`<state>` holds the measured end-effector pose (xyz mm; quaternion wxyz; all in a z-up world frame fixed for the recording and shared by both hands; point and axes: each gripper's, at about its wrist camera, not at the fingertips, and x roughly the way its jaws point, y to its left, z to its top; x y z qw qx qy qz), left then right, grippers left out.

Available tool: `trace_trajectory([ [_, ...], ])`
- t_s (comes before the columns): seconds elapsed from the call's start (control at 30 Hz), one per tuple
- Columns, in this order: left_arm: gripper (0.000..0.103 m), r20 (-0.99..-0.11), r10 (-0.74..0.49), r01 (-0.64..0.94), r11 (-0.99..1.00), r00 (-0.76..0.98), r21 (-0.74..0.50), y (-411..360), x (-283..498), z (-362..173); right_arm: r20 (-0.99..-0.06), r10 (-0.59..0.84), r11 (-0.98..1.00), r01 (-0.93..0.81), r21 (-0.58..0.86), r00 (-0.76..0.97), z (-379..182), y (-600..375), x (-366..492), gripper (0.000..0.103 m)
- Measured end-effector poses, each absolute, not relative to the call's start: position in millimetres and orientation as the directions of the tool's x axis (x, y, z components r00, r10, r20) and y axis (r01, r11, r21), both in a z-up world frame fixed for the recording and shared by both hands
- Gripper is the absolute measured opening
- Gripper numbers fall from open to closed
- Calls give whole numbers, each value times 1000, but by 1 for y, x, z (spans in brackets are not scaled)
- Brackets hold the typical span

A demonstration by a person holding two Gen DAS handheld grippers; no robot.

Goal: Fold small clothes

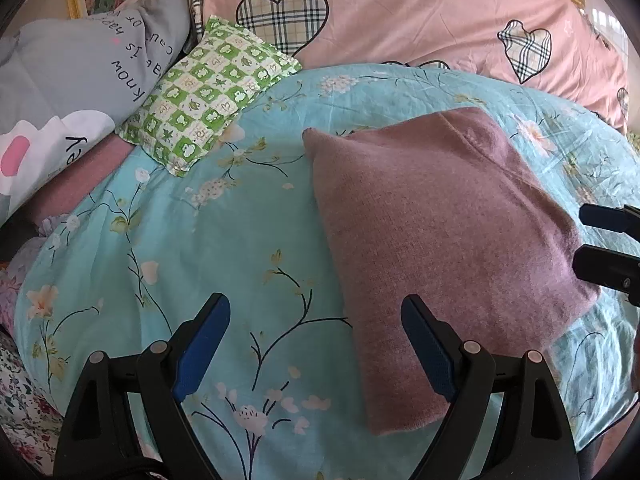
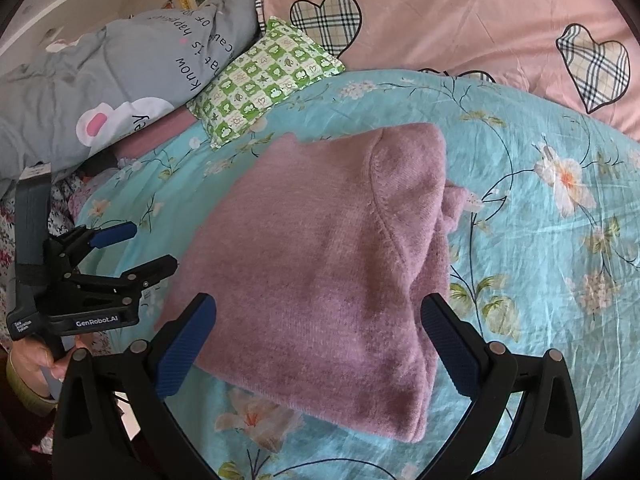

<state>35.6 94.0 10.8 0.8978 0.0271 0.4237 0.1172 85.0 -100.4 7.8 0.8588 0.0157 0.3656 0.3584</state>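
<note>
Mauve knit sweater [image 2: 320, 272], fuzzy and folded into a compact rectangle with a curved seam showing on its top layer, lies flat on the turquoise floral bedspread [image 2: 540, 240] in the middle of the bed. One small flap of the same knit sticks out at its right edge. The left gripper [image 1: 316, 344] hangs above the spread just beside the sweater's near left edge, jaws spread wide and nothing between them. The right gripper [image 2: 318, 336] hovers over the sweater's near end, jaws likewise wide apart, pads clear of the knit. Count: one sweater, two grippers, one green checked pillow [image 2: 264, 80], one grey printed pillow [image 2: 120, 80], and one pink quilt with plaid hearts [image 2: 480, 20] behind.
</note>
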Motion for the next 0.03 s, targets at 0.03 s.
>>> trace_trajectory([
  [0.03, 88, -756, 232, -185, 972, 613, 148, 93, 36, 11, -614, 632, 737, -610, 290, 472, 9, -99, 85, 102],
])
